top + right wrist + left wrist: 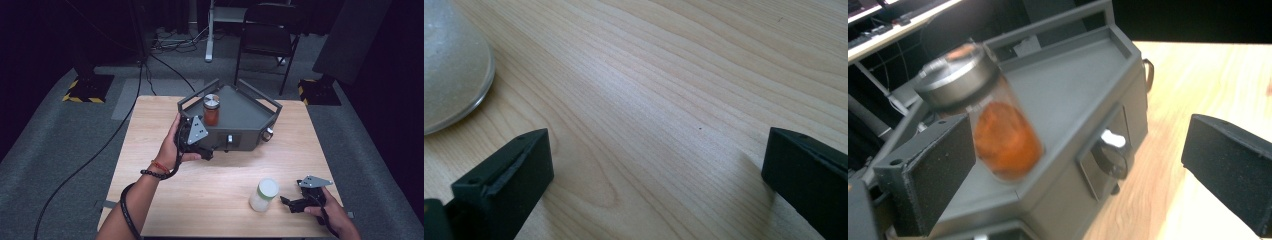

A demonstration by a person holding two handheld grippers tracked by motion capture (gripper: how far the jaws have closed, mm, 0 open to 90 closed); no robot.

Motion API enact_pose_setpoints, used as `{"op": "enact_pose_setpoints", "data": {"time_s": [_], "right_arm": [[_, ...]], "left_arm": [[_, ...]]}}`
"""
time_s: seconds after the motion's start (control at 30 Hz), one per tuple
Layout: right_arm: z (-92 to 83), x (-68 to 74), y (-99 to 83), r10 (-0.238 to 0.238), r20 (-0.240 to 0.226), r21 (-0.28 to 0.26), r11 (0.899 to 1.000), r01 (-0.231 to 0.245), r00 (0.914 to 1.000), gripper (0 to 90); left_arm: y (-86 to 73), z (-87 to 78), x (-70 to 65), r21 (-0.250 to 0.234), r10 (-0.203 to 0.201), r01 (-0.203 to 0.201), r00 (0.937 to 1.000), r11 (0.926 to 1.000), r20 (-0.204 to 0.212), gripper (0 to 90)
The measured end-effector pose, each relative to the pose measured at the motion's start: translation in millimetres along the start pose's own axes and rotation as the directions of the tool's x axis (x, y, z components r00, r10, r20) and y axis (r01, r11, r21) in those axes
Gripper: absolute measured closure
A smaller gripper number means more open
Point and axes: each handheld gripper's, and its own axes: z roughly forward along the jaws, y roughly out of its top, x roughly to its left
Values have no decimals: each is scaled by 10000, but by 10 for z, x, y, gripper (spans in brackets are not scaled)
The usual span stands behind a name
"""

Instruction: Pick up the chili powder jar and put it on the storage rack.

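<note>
Orange filling marked the jar (211,111) you were working on: glass, capped with a metal lid (955,75), it stood upright on the near-left part of the grey tray (245,112), close to that edge. Your left gripper (200,150) hovered just in front of the tray's near wall with its jaws spread wide and nothing between them; in the left gripper view the jar sat just beyond the left jaw, blurred, and not touching either pad. Whether you were closing in on it or backing off could not be read from this one moment. If a grasp was the aim, you needed to centre the jar between the jaws first, come in level at the glass below the lid, and stay clear of the tray's raised rail and the knob (1110,150) on its front panel. Farther out, a white frosted jar (263,195) stood on the wooden table (165,200) near your side, and your right gripper (292,204) rested low just beside it, jaws apart and empty, over bare wood.
</note>
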Motion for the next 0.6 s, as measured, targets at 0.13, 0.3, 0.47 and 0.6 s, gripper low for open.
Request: {"op": "enact_pose_setpoints", "data": {"time_s": [0.13, 0.3, 0.47, 0.6], "right_arm": [[0, 1, 0, 6, 5, 0, 10000, -6, 10000, 0], [-1, 1, 0, 6, 5, 0, 10000, -6, 10000, 0], [0, 2, 0, 5, 6, 0, 10000, -5, 10000, 0], [-1, 1, 0, -1, 6, 3, 10000, 1, 10000, 0]], "left_arm": [[-74, -25, -25, 114, -42, 42, 10000, 9999, 27, 3], [-145, -54, -46, 200, -68, 67, 9999, 9998, 91, 3], [-219, -100, -79, 292, -22, 18, 9999, 9996, 133, 4], [-307, -134, -111, 382, -92, 84, 9998, 9992, 203, 4]]}}
